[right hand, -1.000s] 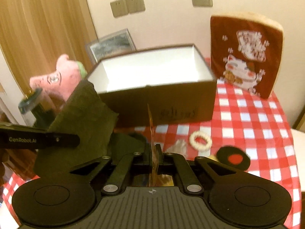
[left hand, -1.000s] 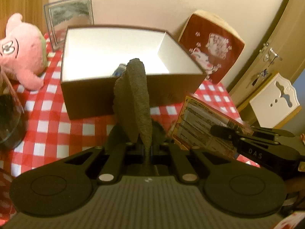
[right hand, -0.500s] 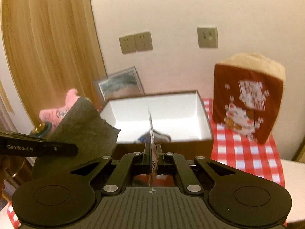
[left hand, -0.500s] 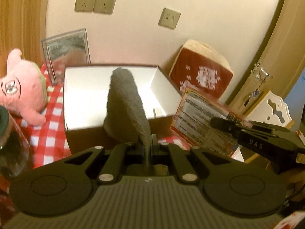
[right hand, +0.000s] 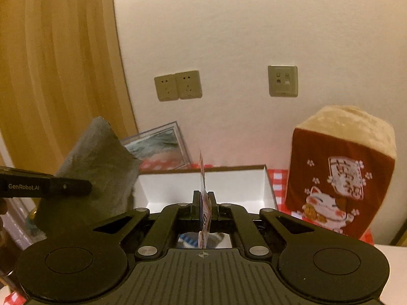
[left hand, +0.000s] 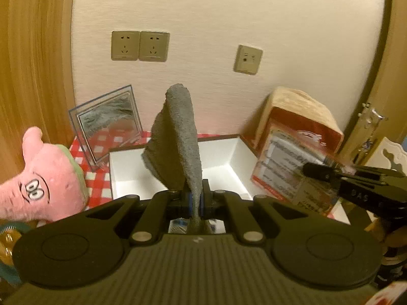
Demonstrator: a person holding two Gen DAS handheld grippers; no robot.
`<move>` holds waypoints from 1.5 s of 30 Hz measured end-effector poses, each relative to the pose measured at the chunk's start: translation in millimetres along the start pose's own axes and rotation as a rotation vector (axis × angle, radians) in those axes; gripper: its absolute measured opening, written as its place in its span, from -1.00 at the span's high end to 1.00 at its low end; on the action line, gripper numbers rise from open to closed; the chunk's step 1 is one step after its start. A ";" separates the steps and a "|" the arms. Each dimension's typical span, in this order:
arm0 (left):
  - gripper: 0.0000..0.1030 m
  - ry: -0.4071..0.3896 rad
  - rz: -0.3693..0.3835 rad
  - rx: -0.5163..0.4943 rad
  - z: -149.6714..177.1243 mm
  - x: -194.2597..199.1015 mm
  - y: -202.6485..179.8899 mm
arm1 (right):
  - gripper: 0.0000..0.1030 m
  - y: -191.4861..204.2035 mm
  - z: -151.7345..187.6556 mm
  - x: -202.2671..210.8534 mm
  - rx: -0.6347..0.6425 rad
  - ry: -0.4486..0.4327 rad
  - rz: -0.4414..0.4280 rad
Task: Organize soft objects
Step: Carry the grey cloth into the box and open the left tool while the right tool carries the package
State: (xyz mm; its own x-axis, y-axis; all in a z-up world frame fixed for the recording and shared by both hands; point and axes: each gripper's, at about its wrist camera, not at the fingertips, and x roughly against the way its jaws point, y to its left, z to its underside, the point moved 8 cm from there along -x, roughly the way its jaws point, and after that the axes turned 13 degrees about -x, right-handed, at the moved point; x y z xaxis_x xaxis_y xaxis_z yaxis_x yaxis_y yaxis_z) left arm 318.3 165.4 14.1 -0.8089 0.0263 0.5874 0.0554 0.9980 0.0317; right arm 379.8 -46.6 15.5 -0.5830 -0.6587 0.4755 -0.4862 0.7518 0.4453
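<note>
My left gripper (left hand: 194,199) is shut on a grey cloth (left hand: 178,139) that stands up from its jaws, held over the open brown box with white inside (left hand: 229,160). The cloth also shows at the left of the right wrist view (right hand: 96,167). My right gripper (right hand: 204,204) is shut on a flat printed packet (right hand: 204,203), seen edge-on, above the box (right hand: 236,185). The packet's face shows in the left wrist view (left hand: 287,167). Something blue and white lies in the box (right hand: 189,240).
A pink plush toy (left hand: 43,178) sits left of the box. A red and tan cat-print cushion (right hand: 343,172) stands to the right. A framed picture (left hand: 106,119) leans on the wall behind. The table has a red checked cloth (left hand: 99,183).
Both grippers have risen and moved forward, carrying the cloth and the packet from in front of the box to above it. The views now look more at the wall.
</note>
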 end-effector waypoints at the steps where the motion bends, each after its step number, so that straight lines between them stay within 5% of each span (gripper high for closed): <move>1: 0.91 0.007 -0.010 0.001 -1.8 -5.1 3.8 | 0.95 -0.8 -3.6 -4.4 0.000 -0.002 0.002; 20: 0.88 0.157 -0.050 0.029 -3.4 -99.4 40.7 | 0.95 -22.7 -19.2 -70.4 -0.017 0.015 0.054; 24: 0.54 0.174 -0.039 0.045 -2.8 -112.8 41.3 | 0.95 -28.9 -16.4 -79.6 -0.031 0.029 0.067; 45: 0.50 0.279 -0.011 0.068 21.4 -119.5 36.5 | 0.95 -35.7 -10.2 -112.9 -0.027 0.062 0.084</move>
State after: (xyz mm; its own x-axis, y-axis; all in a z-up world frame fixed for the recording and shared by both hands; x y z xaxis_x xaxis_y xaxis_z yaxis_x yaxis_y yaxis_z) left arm 404.4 200.0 -72.2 -0.6163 0.0082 0.7875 0.0012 1.0000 -0.0095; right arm 469.6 0.7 -46.3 -0.5794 -0.5946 0.5574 -0.4193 0.8040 0.4217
